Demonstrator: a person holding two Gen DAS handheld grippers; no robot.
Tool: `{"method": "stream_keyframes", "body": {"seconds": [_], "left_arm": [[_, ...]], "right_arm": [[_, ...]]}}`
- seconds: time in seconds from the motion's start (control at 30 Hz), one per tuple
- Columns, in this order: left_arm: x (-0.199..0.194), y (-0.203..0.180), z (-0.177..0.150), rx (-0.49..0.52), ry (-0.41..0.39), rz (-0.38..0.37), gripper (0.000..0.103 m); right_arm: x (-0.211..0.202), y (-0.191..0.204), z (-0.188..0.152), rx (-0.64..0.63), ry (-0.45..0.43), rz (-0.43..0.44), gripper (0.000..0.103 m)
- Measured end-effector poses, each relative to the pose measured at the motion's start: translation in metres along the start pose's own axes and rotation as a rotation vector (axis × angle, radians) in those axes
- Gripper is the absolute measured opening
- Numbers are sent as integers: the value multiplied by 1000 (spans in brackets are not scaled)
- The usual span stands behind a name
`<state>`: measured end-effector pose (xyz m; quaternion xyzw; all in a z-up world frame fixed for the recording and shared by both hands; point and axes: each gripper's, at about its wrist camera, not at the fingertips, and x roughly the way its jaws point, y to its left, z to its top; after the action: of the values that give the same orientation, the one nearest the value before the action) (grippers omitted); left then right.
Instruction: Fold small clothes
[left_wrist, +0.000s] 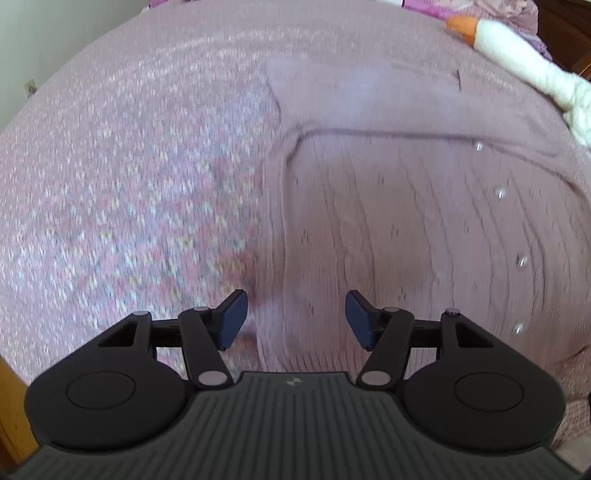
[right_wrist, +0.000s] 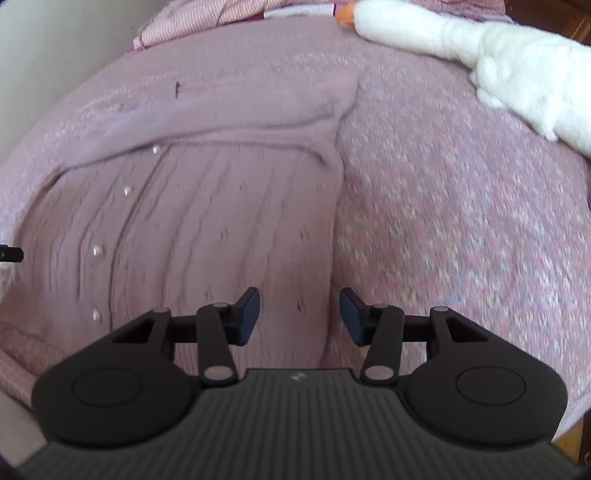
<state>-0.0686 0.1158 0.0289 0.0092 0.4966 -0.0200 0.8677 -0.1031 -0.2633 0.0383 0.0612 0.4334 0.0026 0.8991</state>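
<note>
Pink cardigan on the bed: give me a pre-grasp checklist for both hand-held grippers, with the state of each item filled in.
1. Left hand-held gripper open: ok.
2. Right hand-held gripper open: ok.
3. Left one lined up over the pink cardigan side edge: ok.
4. Right one over the opposite side edge: ok.
5. Cardigan lying flat: ok.
6. Plush goose clear of the cardigan: ok.
7. Fingers touching fabric: cannot tell.

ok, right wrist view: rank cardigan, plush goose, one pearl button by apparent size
1. cardigan, largest by far.
2. plush goose, partly cut off by the frame and farther away, so its true size is unsure.
3. pearl button, smallest.
</note>
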Motion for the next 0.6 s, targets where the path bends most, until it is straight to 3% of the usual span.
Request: {"method": "stream_keyframes", "body": {"seconds": [0.2, 0.6], "left_arm": [[12, -6, -12, 0, 66, 8, 67], [21, -16, -17, 18, 71, 9, 67]], "right_arm": [[4, -1, -17, -8, 72, 20, 50], [19, 17, -24, -67, 135, 69, 53]]}}
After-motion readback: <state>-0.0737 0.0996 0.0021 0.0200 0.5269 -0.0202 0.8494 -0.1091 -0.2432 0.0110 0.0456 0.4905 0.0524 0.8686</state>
